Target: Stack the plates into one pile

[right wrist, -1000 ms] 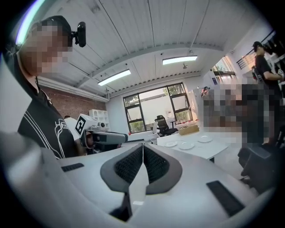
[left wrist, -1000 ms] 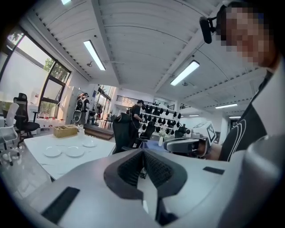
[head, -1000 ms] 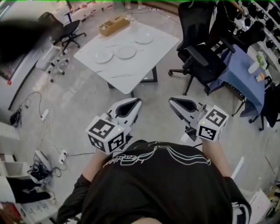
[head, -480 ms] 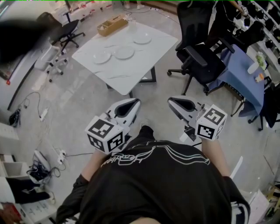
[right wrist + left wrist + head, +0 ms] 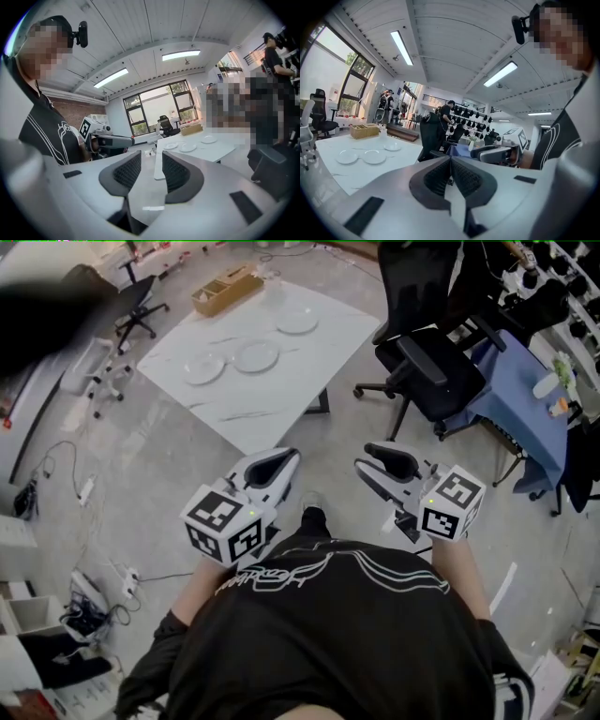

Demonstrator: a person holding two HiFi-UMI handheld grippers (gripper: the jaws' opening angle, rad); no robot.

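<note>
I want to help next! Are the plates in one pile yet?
Not yet, nothing is stacked. Three plates lie separately on the white table. Nothing is in hand: the left gripper is shut and empty, the right gripper has just been opening its jaws, also empty. All the stacking is left.

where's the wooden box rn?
Head view, upper left: the wooden box sits at the far corner of the white table, just beyond the three plates lying apart on it.
</note>
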